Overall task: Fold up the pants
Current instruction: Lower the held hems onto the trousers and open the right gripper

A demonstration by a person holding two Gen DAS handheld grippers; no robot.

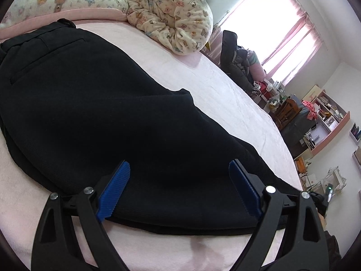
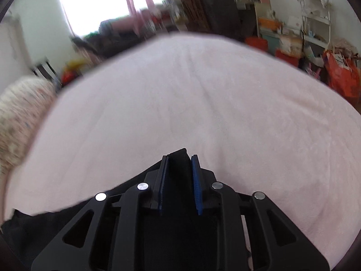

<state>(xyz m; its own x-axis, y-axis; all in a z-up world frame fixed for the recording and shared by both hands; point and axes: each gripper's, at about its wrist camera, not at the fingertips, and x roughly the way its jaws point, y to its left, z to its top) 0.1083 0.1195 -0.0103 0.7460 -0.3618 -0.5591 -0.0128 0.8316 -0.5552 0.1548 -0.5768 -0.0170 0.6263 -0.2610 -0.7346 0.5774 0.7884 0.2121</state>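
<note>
Pink bedding [image 1: 225,83] covers a bed in a cluttered bedroom, and on it lie the black pants [image 1: 90,103], spread flat with the waistband and a back pocket toward 10 o'clock in the left wrist view and the fabric narrowing toward 4 o'clock — so the long axis runs from upper left to lower right, straight across the line of the left gripper [image 1: 179,189]. That gripper hovers just at the near edge of the cloth, its blue pads wide apart and pressing on nothing; the pants begin right between them and stretch away toward 11 o'clock. The right gripper [image 2: 179,181] is nearly closed, clamped on a fold of the black fabric that stands up between its pads, with more cloth trailing back toward 8 o'clock under the tool. Ahead of it, from 10 to 2 o'clock, the sheet is bare. Judging by this, the right hand has the working grip and the left is nearer the body of the garment, placed to catch the edge beside it. Farther out, a bear-print pillow [image 1: 61,2] and a rolled quilt [image 1: 176,15] sit at 12 o'clock beyond the waistband, apart from the pants — nothing stands in the way on the bed. A bright window with pink curtains [image 1: 291,31] and crowded shelves [image 1: 327,122] lie past the mattress at 2 to 3 o'clock.
</note>
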